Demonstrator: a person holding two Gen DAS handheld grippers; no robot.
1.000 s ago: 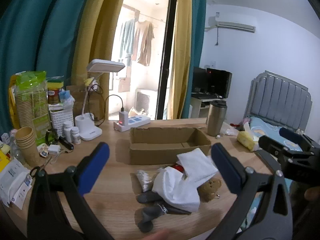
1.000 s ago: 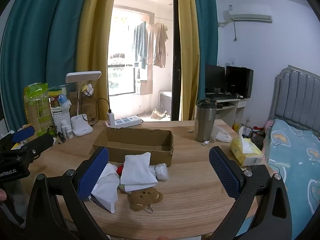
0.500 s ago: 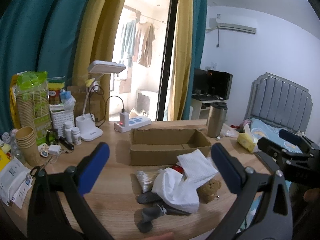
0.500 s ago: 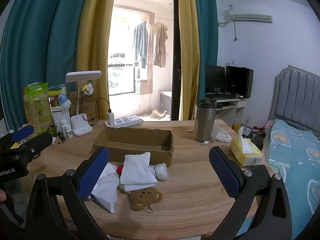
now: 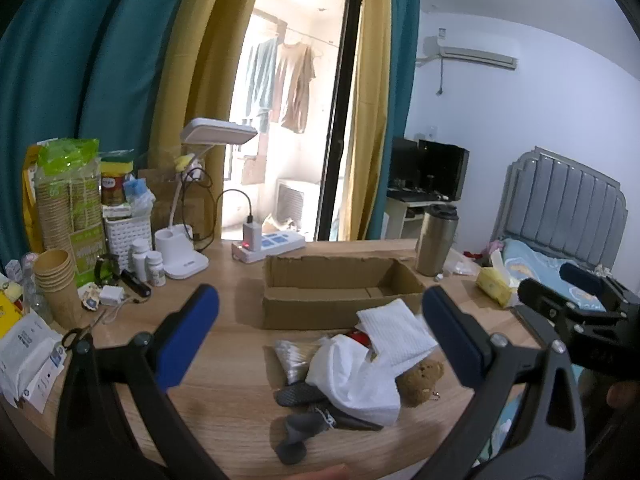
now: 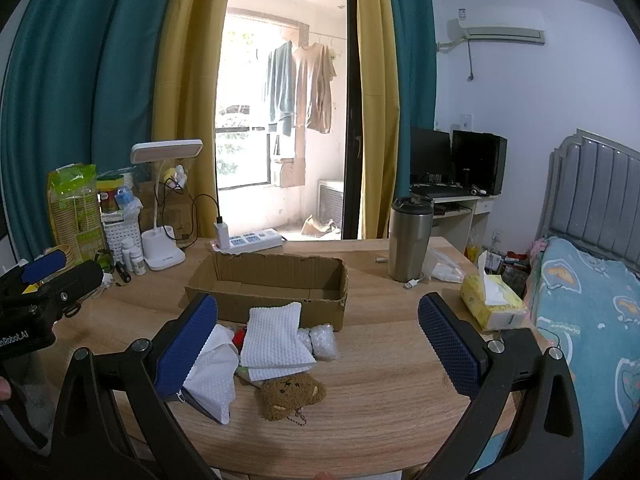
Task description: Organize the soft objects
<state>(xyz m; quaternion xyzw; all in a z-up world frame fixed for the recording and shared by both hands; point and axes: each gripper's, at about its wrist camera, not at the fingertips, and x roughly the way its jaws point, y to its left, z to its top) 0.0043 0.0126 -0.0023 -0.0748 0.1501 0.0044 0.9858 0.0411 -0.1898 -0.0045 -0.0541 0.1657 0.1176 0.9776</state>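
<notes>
Nothing has shifted since the earlier frames: both the left gripper (image 5: 320, 332) and right gripper (image 6: 318, 334) hover with fingers wide, holding nothing. The cardboard box (image 6: 268, 286) holds nothing visible. The white cloths (image 6: 276, 340), teddy bear (image 6: 292, 394) and grey socks (image 5: 304, 420) lie piled on the surface (image 6: 380, 408) just in front of it.

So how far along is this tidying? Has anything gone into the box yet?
Nothing looks done: the cardboard box appears empty. Nothing is in hand either; the left claw and right claw both hang open above the table. Everything is left: the white cloths, teddy bear and grey socks lie piled in front of the box.
</notes>
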